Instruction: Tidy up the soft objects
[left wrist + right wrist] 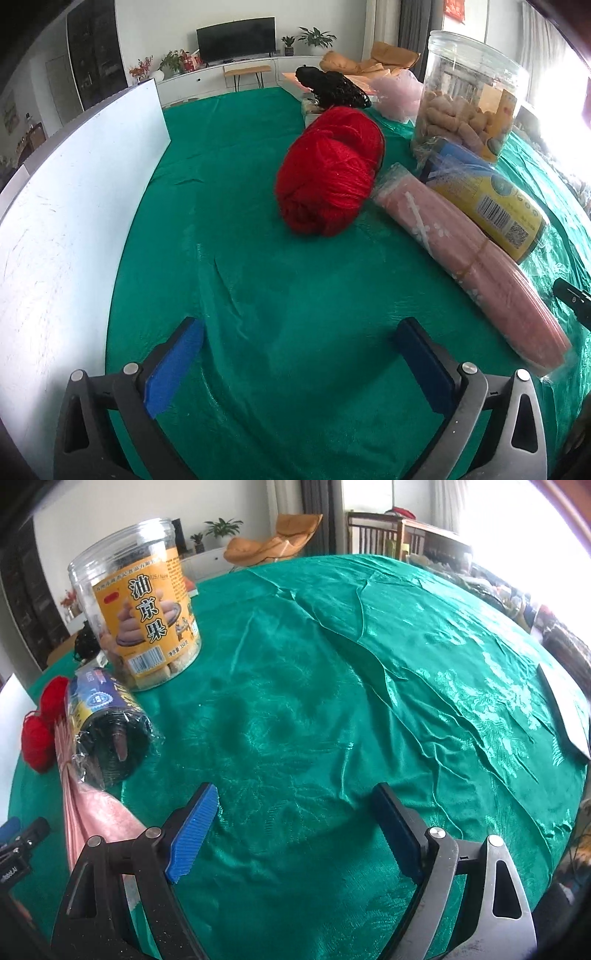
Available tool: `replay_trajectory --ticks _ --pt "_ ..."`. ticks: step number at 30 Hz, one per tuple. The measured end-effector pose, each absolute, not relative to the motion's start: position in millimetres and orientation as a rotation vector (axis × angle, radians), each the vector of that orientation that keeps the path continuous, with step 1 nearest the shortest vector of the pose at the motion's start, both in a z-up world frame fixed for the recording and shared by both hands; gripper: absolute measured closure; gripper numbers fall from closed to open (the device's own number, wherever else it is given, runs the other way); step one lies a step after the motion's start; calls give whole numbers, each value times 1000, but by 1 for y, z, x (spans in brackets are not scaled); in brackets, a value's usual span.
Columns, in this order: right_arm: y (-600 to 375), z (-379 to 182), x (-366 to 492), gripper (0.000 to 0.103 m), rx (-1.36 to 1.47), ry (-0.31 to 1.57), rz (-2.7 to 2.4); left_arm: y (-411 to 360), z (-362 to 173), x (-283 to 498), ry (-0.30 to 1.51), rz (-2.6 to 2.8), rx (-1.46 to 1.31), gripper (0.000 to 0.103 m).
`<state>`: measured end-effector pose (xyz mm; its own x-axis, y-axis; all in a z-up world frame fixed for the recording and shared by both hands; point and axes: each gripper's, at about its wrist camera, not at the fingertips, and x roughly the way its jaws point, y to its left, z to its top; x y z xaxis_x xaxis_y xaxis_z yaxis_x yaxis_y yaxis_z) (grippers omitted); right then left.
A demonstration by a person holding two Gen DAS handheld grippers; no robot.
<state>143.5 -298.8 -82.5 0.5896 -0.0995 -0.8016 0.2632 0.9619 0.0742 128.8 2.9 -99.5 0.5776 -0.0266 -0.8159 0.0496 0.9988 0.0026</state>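
From the left wrist, the left gripper (299,363) hangs with blue pads apart and empty over the glossy green tablecloth (229,221); mid-table lies one fuzzy red yarn skein (328,170), beside one flat pink wrapped cloth pack (469,258). From the right wrist, the right gripper (295,827), likewise spread and empty, faces wrinkled cloth, with one clear plastic snack jar (140,605) and one wrapped black bag roll (107,720) toward the table's left edge.

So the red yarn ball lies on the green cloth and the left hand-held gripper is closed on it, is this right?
Not quite. In the left wrist view the left hand-held gripper is open and empty, short of the red yarn ball, which does lie on the green cloth.
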Motion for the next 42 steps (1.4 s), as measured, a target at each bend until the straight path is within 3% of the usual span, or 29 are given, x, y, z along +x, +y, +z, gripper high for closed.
replay_trajectory --ticks 42 --pt "-290 -85 147 12 142 939 -227 0 -103 128 952 -45 23 0"
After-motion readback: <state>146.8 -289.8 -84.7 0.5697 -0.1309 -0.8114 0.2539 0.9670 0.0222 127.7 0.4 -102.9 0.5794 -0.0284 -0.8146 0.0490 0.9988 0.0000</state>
